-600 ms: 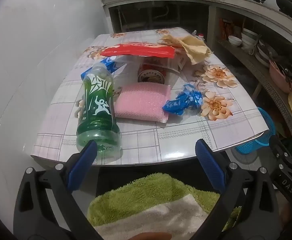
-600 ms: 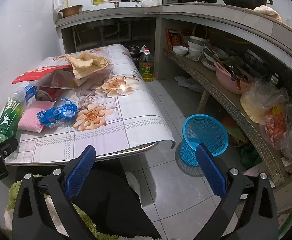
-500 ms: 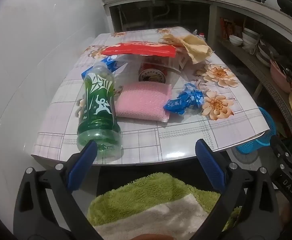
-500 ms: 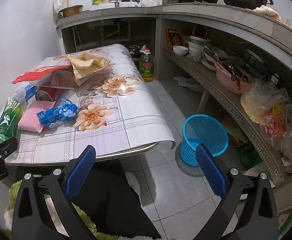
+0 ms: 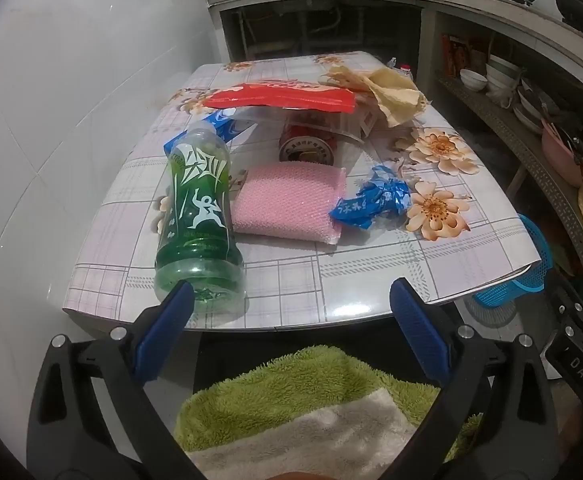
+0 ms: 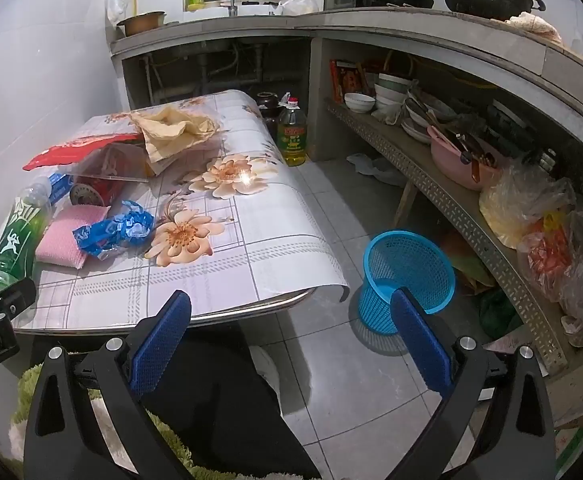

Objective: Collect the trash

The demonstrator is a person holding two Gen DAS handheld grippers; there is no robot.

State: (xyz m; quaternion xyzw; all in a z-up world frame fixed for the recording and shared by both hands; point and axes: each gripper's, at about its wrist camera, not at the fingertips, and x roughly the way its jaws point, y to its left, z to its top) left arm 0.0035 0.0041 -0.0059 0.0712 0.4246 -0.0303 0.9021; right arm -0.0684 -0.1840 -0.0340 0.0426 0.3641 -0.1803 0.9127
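Observation:
Trash lies on the flowered table: a green plastic bottle on its side, a crumpled blue wrapper, a pink sponge pad, a red can under a red-topped clear bag, and crumpled yellow paper. My left gripper is open and empty just before the table's near edge, its left finger by the bottle's base. My right gripper is open and empty over the floor off the table's right corner. A blue mesh bin stands on the floor.
A white tiled wall runs along the table's left. Shelves with bowls, a pink basin and plastic bags line the right. An oil bottle stands on the floor behind the table. A green towel lies below the left gripper.
The left gripper has edged slightly closer to the table. The right gripper and the objects have not visibly moved.

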